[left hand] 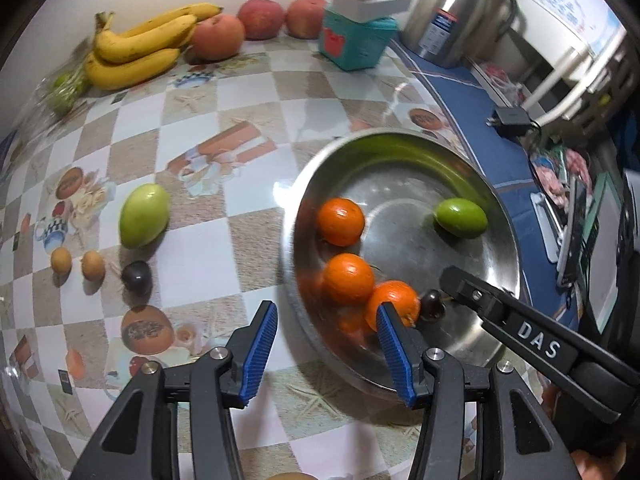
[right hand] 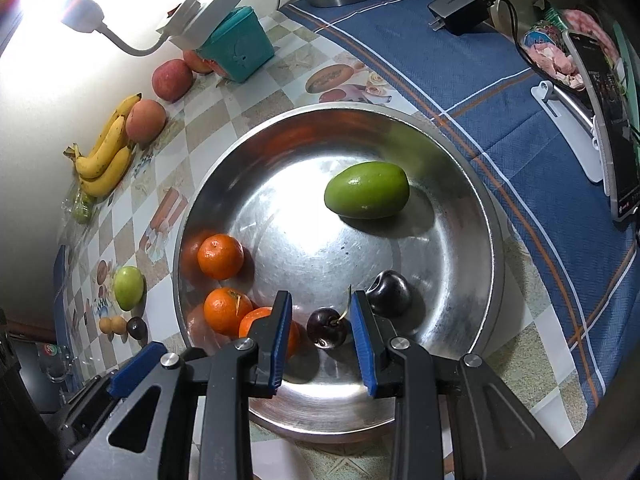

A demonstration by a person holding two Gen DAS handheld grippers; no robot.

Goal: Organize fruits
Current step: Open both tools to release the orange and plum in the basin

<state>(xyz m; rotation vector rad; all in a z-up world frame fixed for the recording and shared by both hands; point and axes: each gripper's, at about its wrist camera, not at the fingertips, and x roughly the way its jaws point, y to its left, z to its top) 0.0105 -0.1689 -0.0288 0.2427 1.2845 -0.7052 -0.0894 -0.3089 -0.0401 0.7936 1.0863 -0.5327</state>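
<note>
A steel bowl [right hand: 360, 110] holds three oranges [left hand: 341, 221], a green mango-like fruit [right hand: 367, 190], a stemmed cherry [right hand: 326, 326] and a second dark fruit [right hand: 390, 294]. My right gripper [right hand: 320, 300] hangs over the bowl's near side with its jaws narrowly apart. The cherry lies on the bowl floor just past the tips, and the pads do not press it. My left gripper [left hand: 326, 312] is open and empty above the bowl's left rim. On the table to the left lie another green fruit [left hand: 144, 216], a dark cherry [left hand: 137, 276] and two small brown fruits [left hand: 61, 259].
Bananas [left hand: 136, 48] and three peaches [left hand: 218, 36] line the back wall. A teal box [left hand: 352, 40] carrying a white power strip and a steel kettle [left hand: 452, 12] stand behind the bowl. A charger [right hand: 460, 8] and a phone on a stand [right hand: 600, 120] lie on the blue cloth.
</note>
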